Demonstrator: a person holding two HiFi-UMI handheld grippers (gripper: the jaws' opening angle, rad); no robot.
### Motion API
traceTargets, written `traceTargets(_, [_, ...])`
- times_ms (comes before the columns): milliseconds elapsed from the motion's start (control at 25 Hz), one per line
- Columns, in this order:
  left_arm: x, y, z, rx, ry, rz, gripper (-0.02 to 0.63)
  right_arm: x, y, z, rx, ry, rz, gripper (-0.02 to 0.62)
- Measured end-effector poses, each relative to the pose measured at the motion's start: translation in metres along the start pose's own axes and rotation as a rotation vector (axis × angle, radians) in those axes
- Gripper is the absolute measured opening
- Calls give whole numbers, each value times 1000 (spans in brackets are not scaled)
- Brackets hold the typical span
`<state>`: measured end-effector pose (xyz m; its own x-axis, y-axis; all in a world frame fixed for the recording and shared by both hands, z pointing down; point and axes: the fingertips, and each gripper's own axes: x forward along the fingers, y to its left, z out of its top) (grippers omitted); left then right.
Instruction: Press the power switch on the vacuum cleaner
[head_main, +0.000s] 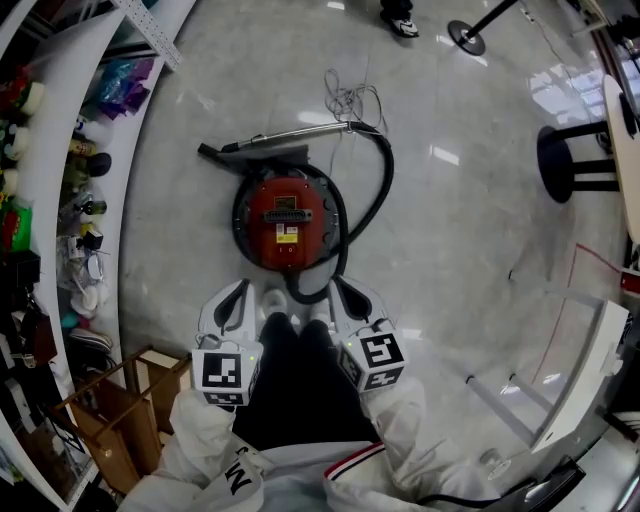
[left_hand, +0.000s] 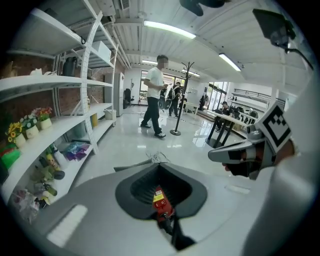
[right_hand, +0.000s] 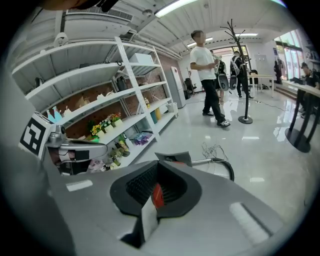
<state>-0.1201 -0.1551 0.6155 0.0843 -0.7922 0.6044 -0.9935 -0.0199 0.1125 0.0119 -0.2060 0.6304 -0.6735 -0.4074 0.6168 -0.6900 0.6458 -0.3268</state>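
Both the left gripper and right gripper have fingers clenched, empty; the red vacuum cleaner lies ahead of them, untouched. Next, likely: reach down to its switch.

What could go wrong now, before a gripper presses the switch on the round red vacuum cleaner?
The black hose loops beside the person's white shoes, so a step forward may snag it. The round red vacuum cleaner sits on a glossy floor and might slide under a hard press.
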Motion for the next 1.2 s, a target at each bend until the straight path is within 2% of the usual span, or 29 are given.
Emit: traceTargets(1200, [44,8,-47,-84,53,-33,0,124,-26,-103,-49,199,0,0])
